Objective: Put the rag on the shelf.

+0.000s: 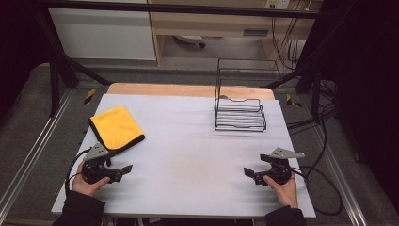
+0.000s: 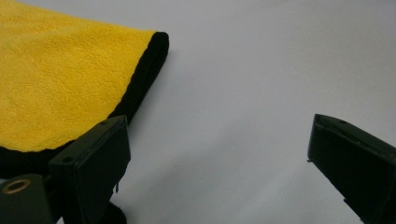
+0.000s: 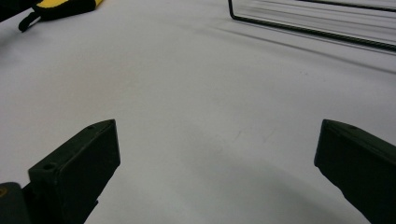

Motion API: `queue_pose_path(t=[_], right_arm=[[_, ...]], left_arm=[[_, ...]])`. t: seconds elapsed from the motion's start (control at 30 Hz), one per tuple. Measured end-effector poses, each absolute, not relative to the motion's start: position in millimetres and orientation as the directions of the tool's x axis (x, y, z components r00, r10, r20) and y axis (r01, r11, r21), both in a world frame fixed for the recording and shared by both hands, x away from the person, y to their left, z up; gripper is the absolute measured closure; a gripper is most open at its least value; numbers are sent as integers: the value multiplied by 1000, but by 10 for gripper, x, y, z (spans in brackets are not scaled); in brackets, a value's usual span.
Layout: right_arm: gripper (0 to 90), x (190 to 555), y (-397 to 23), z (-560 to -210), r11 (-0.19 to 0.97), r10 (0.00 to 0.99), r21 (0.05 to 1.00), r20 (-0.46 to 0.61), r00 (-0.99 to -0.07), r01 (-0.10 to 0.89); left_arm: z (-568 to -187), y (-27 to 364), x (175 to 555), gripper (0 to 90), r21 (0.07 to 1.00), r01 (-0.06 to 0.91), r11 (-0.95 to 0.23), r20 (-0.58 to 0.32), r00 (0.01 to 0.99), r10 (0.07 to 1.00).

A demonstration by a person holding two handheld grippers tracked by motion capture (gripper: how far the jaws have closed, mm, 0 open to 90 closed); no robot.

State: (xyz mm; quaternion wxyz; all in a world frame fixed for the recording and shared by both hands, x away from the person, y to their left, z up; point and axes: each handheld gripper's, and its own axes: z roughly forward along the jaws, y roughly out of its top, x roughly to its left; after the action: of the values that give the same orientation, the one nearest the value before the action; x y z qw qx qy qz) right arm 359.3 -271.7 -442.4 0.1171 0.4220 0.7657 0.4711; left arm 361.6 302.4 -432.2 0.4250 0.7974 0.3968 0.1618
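A folded cloth (image 1: 116, 127) of thick yellow pile, edged all round in black binding, is laid flat at the near left of the table (image 1: 188, 155), whose top is covered by a smooth, matt, pale grey sheet; a strip of bare wood is seen along the far edge. At the far right a rack (image 1: 240, 114) of thin black wire is stood, made of a ribbed flat base and a taller open frame behind it; its upper bars are hard to make out against the dark background.

The left gripper (image 1: 123, 170) is held low over the near left of the table, just beside the near corner of the cloth; its blocky black jaws are spread wide and nothing is held between them. In the left gripper view the cloth (image 2: 60, 84) is cut off by the top and left edges, and its near corner is hidden behind one jaw; whether that jaw touches the binding cannot be told.

The right gripper (image 1: 249, 173) is held at the near right, well apart from the cloth and the rack; its jaws are likewise parted wide over bare table, gripping nothing. In the right gripper view only a bottom bar of the rack (image 3: 308, 28) and a sliver of the cloth (image 3: 70, 5) are shown, both cut off at the top edge.
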Motion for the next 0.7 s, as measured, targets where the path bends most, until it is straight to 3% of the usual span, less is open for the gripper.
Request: queue_pose_path(t=[0.7], right_arm=[[9, 3589, -2711, -4428, 208, 766, 817, 206, -609, 538]], left_arm=[[-4235, 2962, 3693, 85, 803, 502, -323, -69, 616, 785]])
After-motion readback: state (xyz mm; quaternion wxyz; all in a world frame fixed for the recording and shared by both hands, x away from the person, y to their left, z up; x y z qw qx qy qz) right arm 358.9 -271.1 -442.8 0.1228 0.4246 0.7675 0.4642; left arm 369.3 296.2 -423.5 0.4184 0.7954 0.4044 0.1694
